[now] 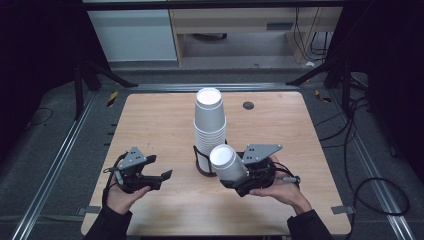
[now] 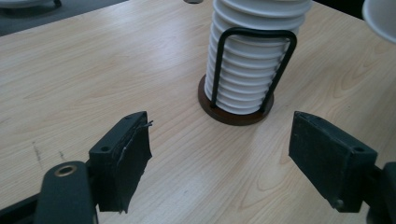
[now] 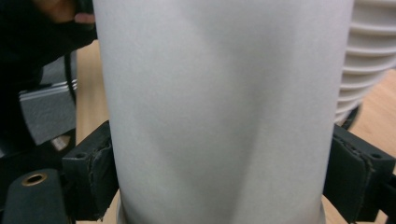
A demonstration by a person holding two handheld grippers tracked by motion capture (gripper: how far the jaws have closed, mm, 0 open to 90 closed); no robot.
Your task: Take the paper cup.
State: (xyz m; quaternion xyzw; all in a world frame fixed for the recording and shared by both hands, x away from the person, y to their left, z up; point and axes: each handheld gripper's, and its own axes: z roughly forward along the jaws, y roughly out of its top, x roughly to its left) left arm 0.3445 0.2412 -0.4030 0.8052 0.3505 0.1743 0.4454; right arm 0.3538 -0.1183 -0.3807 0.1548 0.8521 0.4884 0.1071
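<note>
A tall stack of white paper cups (image 1: 209, 120) stands in a black wire holder (image 1: 200, 161) on a round brown base at the middle of the wooden table (image 1: 160, 120). My right gripper (image 1: 235, 175) is shut on a single white cup (image 1: 228, 162), held tilted just right of the holder. In the right gripper view that cup (image 3: 224, 107) sits between the two pads (image 3: 91, 172), with the stack (image 3: 369, 60) close behind it. My left gripper (image 1: 161, 179) is open and holds nothing, left of the holder; from it I see the stack (image 2: 252, 56) and holder base (image 2: 236, 116) ahead.
A small dark round grommet (image 1: 248, 105) sits in the table's far right part. Black frame legs and cables lie on the floor around the table. A pale cabinet (image 1: 132, 35) stands beyond the far edge.
</note>
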